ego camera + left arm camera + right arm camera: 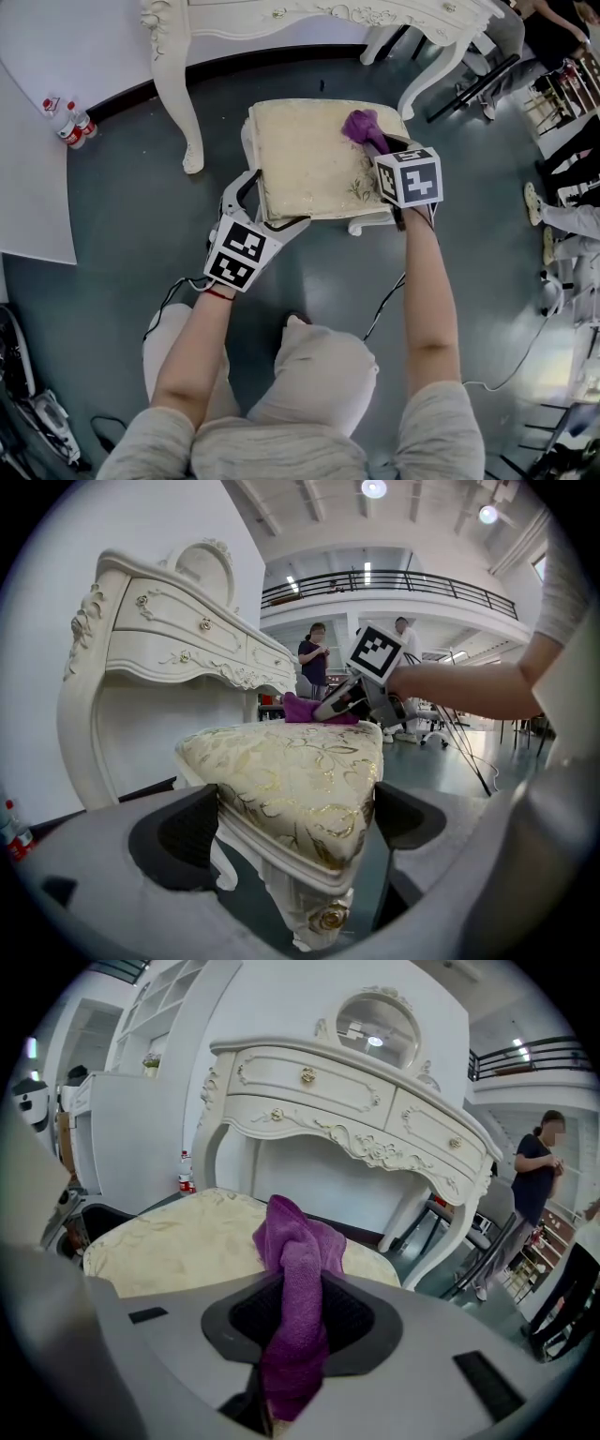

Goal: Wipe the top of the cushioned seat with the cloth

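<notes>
The cushioned seat (309,159) is a small white stool with a cream and gold top, standing on the floor in front of me. A purple cloth (360,124) rests on its far right part. My right gripper (378,142) is shut on the cloth (298,1288), which bunches up between the pads and spills forward onto the cushion (178,1237). My left gripper (279,199) sits at the seat's near left corner. Both its pads (192,827) press against the sides of that corner (300,789).
An ornate white dressing table (281,14) stands just behind the stool, one curved leg (183,112) to its left. Two water bottles (73,127) stand by the wall at far left. Cables (384,309) trail on the grey floor. People (553,216) and chairs are at the right.
</notes>
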Motion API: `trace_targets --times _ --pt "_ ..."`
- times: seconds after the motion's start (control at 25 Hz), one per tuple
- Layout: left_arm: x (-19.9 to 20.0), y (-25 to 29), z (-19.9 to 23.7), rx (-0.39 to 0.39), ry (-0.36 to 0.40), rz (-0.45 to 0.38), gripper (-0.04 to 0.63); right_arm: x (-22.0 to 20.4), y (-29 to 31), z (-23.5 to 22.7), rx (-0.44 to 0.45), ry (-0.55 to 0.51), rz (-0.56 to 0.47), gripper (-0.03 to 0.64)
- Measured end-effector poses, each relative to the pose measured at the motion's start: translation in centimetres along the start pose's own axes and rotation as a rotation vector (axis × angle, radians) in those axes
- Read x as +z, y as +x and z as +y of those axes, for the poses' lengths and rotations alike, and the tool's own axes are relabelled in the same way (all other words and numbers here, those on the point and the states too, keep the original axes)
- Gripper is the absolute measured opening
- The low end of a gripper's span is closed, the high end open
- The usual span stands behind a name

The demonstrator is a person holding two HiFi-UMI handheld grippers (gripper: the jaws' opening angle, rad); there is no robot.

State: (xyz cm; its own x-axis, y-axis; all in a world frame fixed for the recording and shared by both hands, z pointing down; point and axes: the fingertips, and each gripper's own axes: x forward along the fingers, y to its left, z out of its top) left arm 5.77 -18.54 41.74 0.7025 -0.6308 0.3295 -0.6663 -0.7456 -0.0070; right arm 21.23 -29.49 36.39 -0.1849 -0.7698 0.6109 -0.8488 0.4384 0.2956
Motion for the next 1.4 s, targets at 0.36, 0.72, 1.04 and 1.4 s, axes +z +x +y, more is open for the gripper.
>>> trace_targets --times 0.36,0.72,1.04,1.4 --pt "0.0 0.1 0.0 0.000 0.002 0.001 0.515 -2.5 -0.6 -5.0 -0.084 0.073 0.023 0.103" --pt "0.0 0.1 0.0 0.000 0.008 0.005 0.515 -5.5 -2.3 -8.4 -0.161 0.166 0.034 0.103" --pt "0.0 0.0 0.1 0.001 0.000 0.003 0.515 -6.2 -3.8 -7.6 -0.196 0.164 0.043 0.100" --pt "-1.4 -1.0 -0.5 -0.028 -0.020 0.022 0.515 -5.0 -3.7 -4.7 -0.207 0.126 0.058 0.100"
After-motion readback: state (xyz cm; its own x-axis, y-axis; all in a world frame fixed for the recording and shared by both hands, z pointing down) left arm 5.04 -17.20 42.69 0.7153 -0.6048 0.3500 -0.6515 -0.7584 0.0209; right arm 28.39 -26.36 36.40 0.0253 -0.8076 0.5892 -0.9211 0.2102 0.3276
